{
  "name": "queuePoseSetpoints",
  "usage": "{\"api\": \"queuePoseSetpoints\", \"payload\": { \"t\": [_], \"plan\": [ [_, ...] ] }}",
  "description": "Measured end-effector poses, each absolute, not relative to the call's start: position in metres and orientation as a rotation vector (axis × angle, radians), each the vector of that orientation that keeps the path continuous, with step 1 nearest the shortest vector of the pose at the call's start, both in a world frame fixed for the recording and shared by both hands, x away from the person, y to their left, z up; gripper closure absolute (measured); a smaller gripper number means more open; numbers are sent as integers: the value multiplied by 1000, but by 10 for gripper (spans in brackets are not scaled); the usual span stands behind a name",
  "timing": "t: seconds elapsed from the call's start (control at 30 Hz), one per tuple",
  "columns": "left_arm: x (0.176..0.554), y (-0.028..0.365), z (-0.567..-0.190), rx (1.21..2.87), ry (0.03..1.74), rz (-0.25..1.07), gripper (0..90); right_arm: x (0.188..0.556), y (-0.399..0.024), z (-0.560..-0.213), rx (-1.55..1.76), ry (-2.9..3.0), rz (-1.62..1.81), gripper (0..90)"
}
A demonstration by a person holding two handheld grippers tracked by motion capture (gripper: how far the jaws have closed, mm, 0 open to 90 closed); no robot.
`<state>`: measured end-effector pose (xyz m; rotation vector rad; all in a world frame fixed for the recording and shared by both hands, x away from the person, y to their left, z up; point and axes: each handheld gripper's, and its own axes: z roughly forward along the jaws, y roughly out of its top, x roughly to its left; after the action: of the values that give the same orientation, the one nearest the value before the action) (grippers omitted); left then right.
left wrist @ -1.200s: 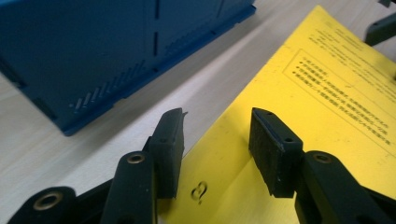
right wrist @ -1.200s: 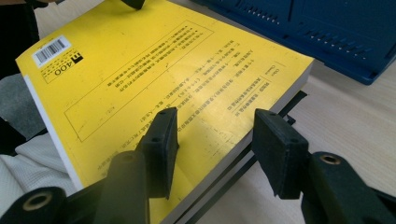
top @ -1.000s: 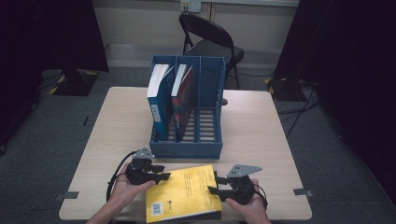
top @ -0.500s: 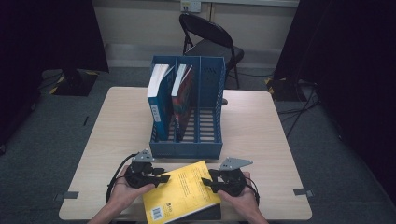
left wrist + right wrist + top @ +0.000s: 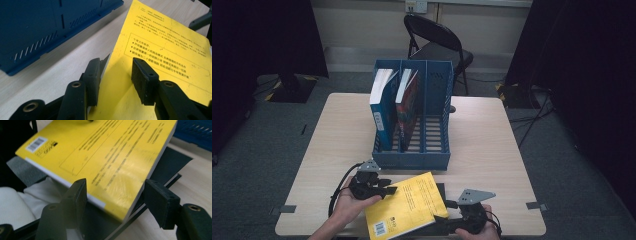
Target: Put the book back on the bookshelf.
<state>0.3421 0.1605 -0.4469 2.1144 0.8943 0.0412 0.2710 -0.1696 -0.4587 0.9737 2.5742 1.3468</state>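
A yellow book (image 5: 404,207) lies tilted near the table's front edge, back cover up, its barcode toward me. My left gripper (image 5: 388,189) is shut on the book's left edge, one pad on the cover (image 5: 175,50) and the other jaw under the page edge; the left gripper view (image 5: 116,62) shows this close up. My right gripper (image 5: 443,218) sits at the book's near right corner. Its jaws have just been opening and stand apart from the book (image 5: 105,157), with the corner between them (image 5: 115,185).
A blue file rack (image 5: 412,156) stands mid-table behind the book, with a blue book (image 5: 382,107) in its left slot and a red one (image 5: 408,107) in the middle slot. A dark sheet (image 5: 170,162) lies under the yellow book. A folding chair (image 5: 437,47) stands beyond the table.
The right gripper has drawn back toward the near right edge of the table and its jaws have spread off the book. The left gripper has stayed on the book's left edge.
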Motion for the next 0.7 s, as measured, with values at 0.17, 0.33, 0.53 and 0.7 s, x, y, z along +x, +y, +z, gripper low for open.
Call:
{"api": "queuePoseSetpoints", "payload": {
  "t": [0.17,0.33,0.53,0.7],
  "plan": [
    [342,160,-447,2117,895,44,591,270,-168,-460,940,2576,1323,342],
    [339,168,-446,2117,915,28,579,280,-170,-460,960,2563,1334,402],
    [328,178,-445,2130,923,27,554,295,-167,-459,987,2530,1319,462],
    [324,182,-443,2159,926,11,534,306,-163,-458,999,2504,1297,472]
  ]
}}
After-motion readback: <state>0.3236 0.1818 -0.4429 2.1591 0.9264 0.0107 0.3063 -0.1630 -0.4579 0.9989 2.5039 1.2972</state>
